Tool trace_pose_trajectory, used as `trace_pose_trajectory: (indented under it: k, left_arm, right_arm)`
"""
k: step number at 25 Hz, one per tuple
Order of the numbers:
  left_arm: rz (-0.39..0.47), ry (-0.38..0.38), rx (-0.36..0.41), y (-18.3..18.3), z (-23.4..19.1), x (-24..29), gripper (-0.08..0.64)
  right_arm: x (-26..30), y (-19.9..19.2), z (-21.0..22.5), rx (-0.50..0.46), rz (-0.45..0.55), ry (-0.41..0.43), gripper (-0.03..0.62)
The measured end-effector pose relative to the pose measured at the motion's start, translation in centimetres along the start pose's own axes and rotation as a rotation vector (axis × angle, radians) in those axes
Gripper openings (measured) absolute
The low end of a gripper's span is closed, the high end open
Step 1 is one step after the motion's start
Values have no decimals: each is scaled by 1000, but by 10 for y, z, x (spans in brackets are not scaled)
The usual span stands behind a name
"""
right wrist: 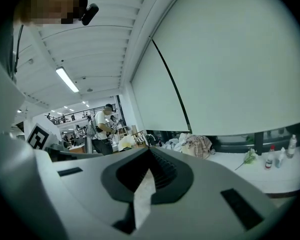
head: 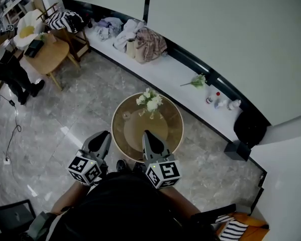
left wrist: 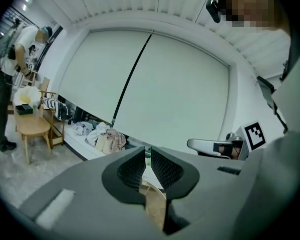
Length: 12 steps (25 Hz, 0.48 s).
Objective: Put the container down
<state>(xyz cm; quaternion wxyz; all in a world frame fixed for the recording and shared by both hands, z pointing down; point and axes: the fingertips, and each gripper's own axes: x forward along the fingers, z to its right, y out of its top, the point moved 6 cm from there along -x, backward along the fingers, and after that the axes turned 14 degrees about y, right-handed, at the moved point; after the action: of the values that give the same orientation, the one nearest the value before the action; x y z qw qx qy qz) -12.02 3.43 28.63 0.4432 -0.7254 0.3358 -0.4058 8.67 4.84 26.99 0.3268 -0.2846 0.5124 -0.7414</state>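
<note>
The left gripper (left wrist: 146,152) fills the bottom of the picture, at 6 o'clock. Its two dark fingers (left wrist: 131,170) are pressed close together, with nothing between them. A bit of a brown table (left wrist: 155,204) peeks through the slit under them. A big white blind (left wrist: 165,94) covers the wall behind. At 8 o'clock a pile of clothes (left wrist: 107,138) lies on a low white ledge (left wrist: 82,146). At 9 o'clock stands a small wooden table (left wrist: 32,126), with a person (left wrist: 4,79) beside it. At 3 o'clock is the right gripper (left wrist: 195,145) with its square-marked cube (left wrist: 255,135).
</note>
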Motion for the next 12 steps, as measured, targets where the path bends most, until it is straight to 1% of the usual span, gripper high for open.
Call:
trace_pose_trajectory:
  k: [6,9,12]
  left_arm:
    - [66,21,-7,23,-2,0,38]
    - [70,29,-13,23,-2,0,38]
    - [55,41,-25,19,-5,-1,38]
  right_arm:
    - [7,23,-8,-57,71,38,6]
    - [7,26,-10,-65,86,50,6]
    - [9,28,-13,-76,83,56,6]
